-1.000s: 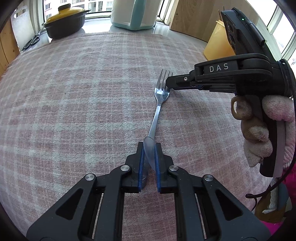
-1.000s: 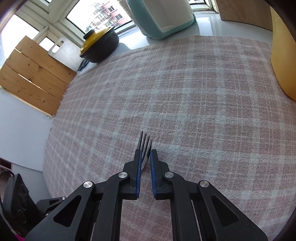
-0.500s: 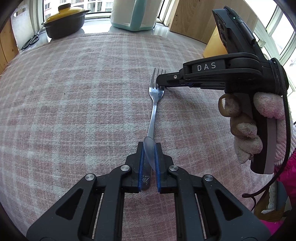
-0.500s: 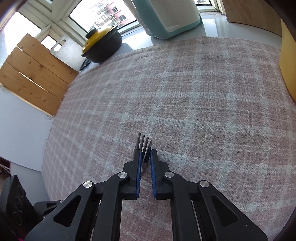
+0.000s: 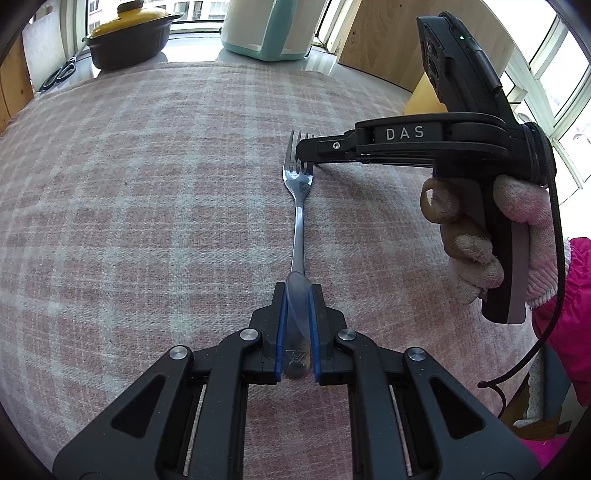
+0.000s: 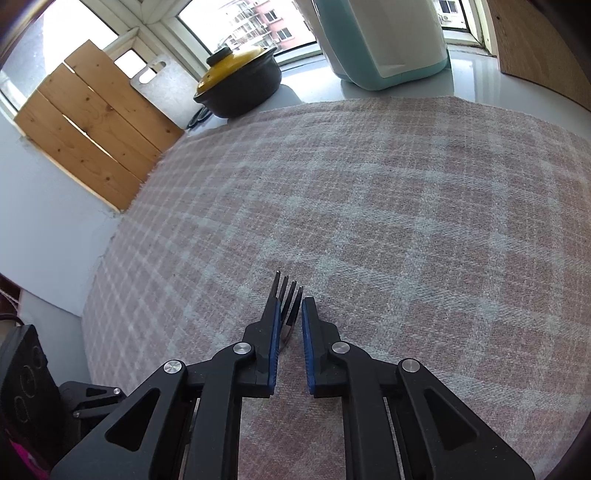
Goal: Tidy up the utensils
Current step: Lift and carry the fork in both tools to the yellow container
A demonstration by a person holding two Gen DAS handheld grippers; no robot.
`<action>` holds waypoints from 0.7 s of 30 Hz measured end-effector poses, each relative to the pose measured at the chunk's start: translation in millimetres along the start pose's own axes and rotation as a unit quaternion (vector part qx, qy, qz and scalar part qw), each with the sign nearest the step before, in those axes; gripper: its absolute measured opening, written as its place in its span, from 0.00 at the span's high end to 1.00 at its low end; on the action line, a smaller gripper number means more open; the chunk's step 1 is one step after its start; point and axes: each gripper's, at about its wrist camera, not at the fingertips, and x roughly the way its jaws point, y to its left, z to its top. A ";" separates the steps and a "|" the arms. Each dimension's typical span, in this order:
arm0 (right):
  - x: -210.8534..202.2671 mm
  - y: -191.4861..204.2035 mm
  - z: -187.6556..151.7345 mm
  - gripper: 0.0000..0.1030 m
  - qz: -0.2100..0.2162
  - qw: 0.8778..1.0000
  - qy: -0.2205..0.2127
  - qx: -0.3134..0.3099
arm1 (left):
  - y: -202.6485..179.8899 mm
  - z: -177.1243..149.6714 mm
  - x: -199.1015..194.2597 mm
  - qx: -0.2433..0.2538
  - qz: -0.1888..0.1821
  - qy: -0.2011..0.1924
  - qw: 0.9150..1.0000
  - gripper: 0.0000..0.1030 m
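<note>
The left tool (image 5: 297, 314) is pinching the handle end of the fork (image 5: 298, 221), which is lying along the plaid-clothed tabletop (image 5: 147, 184). The right tool (image 6: 289, 317) is bracketing the tines, slightly spread. If both pull unevenly, the smooth steel handle is likely slipping or twisting free.

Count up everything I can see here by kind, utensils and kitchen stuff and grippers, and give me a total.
Forks: 1, the fork
Pots: 1, the yellow-lidded pot
Scissors: 1, the scissors
Teal-and-white appliances: 1, the appliance
Grippers: 2, the left gripper, the right gripper
Total: 6
</note>
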 end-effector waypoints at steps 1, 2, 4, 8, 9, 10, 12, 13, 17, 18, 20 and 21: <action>0.1 0.5 0.2 0.90 -0.001 1.000 0.000 -0.008 | 0.0 -0.1 -0.1 0.000 0.000 0.000 1.000 0.91; 0.5 1.5 0.5 0.89 -0.002 1.000 -0.001 -0.015 | 0.1 -0.2 -0.2 -0.001 -0.001 0.000 1.000 0.91; 1.6 2.9 1.2 0.88 -0.002 1.000 -0.004 -0.025 | 0.8 -0.3 -0.3 -0.003 -0.001 0.000 1.000 0.91; 2.3 0.3 4.8 0.79 0.013 1.000 -0.010 -0.017 | 0.7 0.0 -0.4 -0.002 -0.003 0.001 1.000 0.91; 3.0 0.5 4.8 0.79 0.014 1.000 -0.011 -0.019 | 0.5 -0.2 -0.5 -0.002 -0.003 0.001 1.000 0.91; 3.6 1.4 4.5 0.78 0.015 1.000 -0.013 -0.024 | 0.5 -0.2 -0.5 -0.002 -0.003 0.001 1.000 0.91; 5.6 5.4 4.4 0.78 0.014 0.999 -0.016 -0.039 | 0.5 -0.2 -0.5 -0.002 -0.003 0.000 1.000 0.91; 6.6 7.4 4.8 0.78 0.012 0.999 -0.014 -0.044 | 0.4 -0.1 -0.5 -0.002 -0.002 0.000 1.000 0.91; 6.3 10.0 5.2 0.88 0.005 0.999 -0.013 -0.050 | 1.6 0.8 -1.5 -0.007 -0.006 0.000 1.000 0.91; 4.5 9.9 4.7 0.90 0.004 0.999 -0.014 -0.047 | 1.5 1.4 -2.2 -0.009 -0.010 0.001 1.000 0.92; -0.9 12.3 3.2 0.94 0.000 0.999 -0.019 -0.051 | 0.9 1.6 -4.7 -0.012 -0.014 0.001 1.000 0.93; -4.2 14.0 2.3 0.95 -0.002 0.998 -0.021 -0.054 | -1.0 1.7 -6.2 -0.009 -0.011 0.001 1.000 0.94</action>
